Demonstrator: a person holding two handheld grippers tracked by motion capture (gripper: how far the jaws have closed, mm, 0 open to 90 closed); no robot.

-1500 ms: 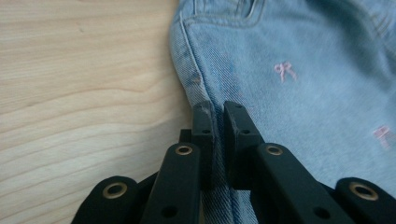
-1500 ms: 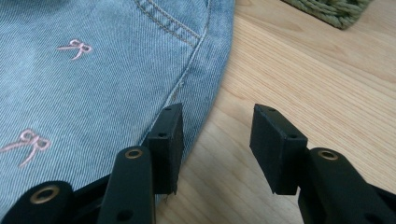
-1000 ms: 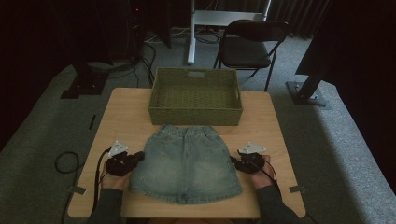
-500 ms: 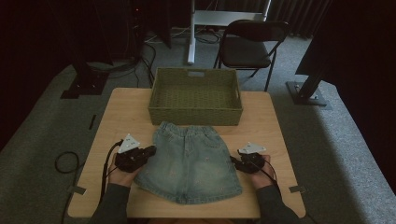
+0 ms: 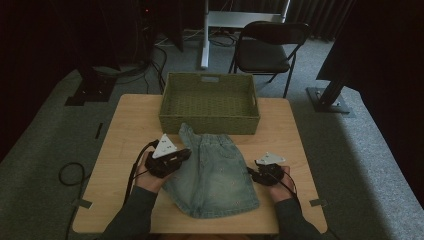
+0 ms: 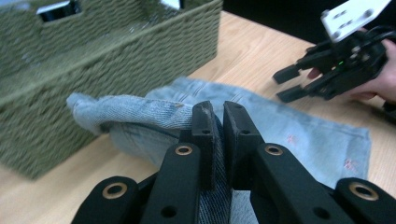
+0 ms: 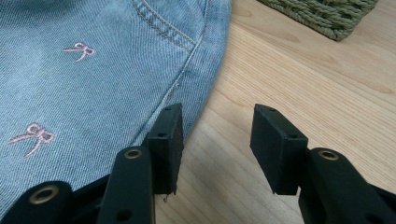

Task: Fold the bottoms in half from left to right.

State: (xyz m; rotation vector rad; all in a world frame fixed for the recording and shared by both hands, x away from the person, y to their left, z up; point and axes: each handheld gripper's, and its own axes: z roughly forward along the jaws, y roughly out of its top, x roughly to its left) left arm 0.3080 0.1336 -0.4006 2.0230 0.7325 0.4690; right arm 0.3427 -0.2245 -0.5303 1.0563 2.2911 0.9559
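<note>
A light-blue denim skirt (image 5: 212, 172) with small pink bows lies on the wooden table (image 5: 125, 130) in front of a woven green basket (image 5: 210, 102). My left gripper (image 5: 181, 156) is shut on the skirt's left edge (image 6: 154, 112) and holds that side lifted and folded inward over the rest. In the left gripper view the denim is pinched between the black jaws (image 6: 217, 140). My right gripper (image 5: 256, 175) rests low at the skirt's right edge. Its jaws stand open (image 7: 217, 140) over bare wood, the left pad beside the skirt's seam (image 7: 187, 70).
The empty basket stands at the table's far edge, its near wall (image 6: 93, 70) close to the lifted denim. A black folding chair (image 5: 267, 50) and stand bases sit on the carpet behind the table. Bare wood lies left of the skirt (image 5: 120, 150).
My left gripper has risen and moved right and away from me, pulling the skirt's left side up and over toward the middle. The right gripper has stayed put.
</note>
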